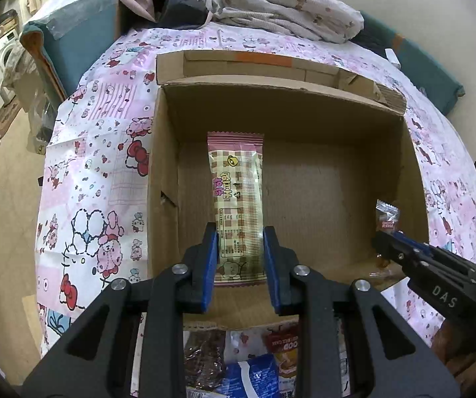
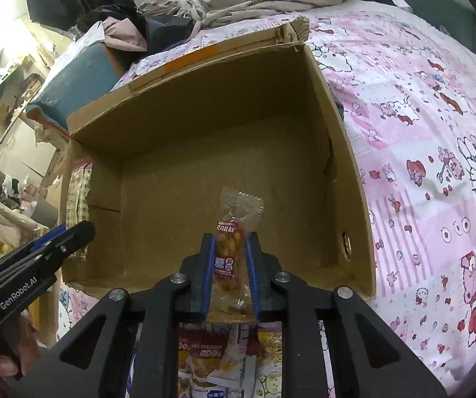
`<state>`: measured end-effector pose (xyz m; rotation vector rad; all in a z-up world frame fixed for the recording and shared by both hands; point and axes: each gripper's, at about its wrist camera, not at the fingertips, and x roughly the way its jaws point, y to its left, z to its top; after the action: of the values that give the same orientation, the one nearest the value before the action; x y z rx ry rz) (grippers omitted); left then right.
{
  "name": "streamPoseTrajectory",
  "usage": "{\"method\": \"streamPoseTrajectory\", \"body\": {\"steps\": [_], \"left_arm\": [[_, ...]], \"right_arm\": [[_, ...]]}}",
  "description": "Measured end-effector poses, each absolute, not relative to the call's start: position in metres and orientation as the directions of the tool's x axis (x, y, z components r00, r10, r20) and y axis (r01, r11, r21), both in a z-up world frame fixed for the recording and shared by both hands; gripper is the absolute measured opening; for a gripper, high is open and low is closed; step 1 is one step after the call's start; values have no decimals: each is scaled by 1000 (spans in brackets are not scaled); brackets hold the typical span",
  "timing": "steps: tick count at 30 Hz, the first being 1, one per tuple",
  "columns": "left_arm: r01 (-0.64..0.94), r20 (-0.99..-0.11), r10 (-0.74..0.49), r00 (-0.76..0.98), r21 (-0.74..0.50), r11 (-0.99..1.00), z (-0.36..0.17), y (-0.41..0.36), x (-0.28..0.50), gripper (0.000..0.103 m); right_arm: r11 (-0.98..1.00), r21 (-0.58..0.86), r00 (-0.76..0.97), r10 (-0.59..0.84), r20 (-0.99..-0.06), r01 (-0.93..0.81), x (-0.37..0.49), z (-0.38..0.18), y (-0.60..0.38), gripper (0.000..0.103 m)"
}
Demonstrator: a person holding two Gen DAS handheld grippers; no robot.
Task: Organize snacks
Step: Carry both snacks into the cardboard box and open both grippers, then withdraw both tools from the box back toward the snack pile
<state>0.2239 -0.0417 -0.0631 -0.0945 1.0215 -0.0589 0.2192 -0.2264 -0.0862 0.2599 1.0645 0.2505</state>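
An open cardboard box [image 1: 413, 165] stands on a pink cartoon-print cloth. My left gripper [image 1: 240, 232] is shut on a long pink-and-cream checked snack bar [image 1: 236, 185], held over the box's left half. My right gripper [image 2: 230, 242] is shut on a small clear packet of brown twisted snacks with a red label [image 2: 229, 248], held over the box's near edge. The right gripper also shows at the right of the left wrist view [image 1: 384, 238], with its packet [image 1: 386, 214]. The left gripper shows at the left of the right wrist view [image 2: 72, 235].
Several loose snack packets [image 1: 251, 364] lie on the cloth in front of the box, also seen below my right gripper [image 2: 205, 355]. The box [image 2: 354, 179] has a torn left wall. A heap of clothes [image 1: 281, 3] and teal cushions [image 1: 82, 39] lie behind it.
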Motion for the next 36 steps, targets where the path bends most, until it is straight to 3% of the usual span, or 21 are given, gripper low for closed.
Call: {"method": "streamPoseTrajectory", "body": {"steps": [12,14,15,16,17,18,19,21,22,25,36], "left_arm": [[-27,-842,-57,537,-84,996,-60,-39,225,24],[-22,-841,-57,538,-82,996,-59,-40,225,27],[-21,-841,-56,538,-80,997,-59,-40,224,36],[-21,-839,-54,541,-78,997,-59,-40,223,47],[-19,-834,-56,549,-80,997,-58,-40,222,50],[-15,-828,-59,558,-81,997,-56,-40,221,55],[-9,-821,-61,567,-80,997,-55,-41,220,59],[0,-814,-57,578,-70,998,-52,-42,219,72],[0,-810,-55,584,-68,998,-51,-42,218,79],[-6,-798,-58,599,-77,997,-47,-41,216,87],[-33,-772,-45,634,-86,996,-38,-33,213,89]], "right_arm": [[938,342,472,327,-819,-58,220,-86,-232,23],[934,353,477,338,-811,-62,219,-84,-233,23],[932,357,479,343,-808,-63,218,-83,-234,25],[930,363,482,348,-804,-66,218,-81,-234,30],[926,370,488,355,-797,-70,217,-80,-234,34],[923,377,494,362,-790,-74,216,-78,-235,51],[921,382,504,365,-783,-74,215,-76,-236,76],[920,385,548,361,-754,-76,211,-68,-237,85],[922,378,564,358,-744,-86,210,-65,-237,85],[922,373,571,363,-736,-106,209,-61,-236,85],[920,365,559,377,-739,-139,209,-55,-230,86]]}}
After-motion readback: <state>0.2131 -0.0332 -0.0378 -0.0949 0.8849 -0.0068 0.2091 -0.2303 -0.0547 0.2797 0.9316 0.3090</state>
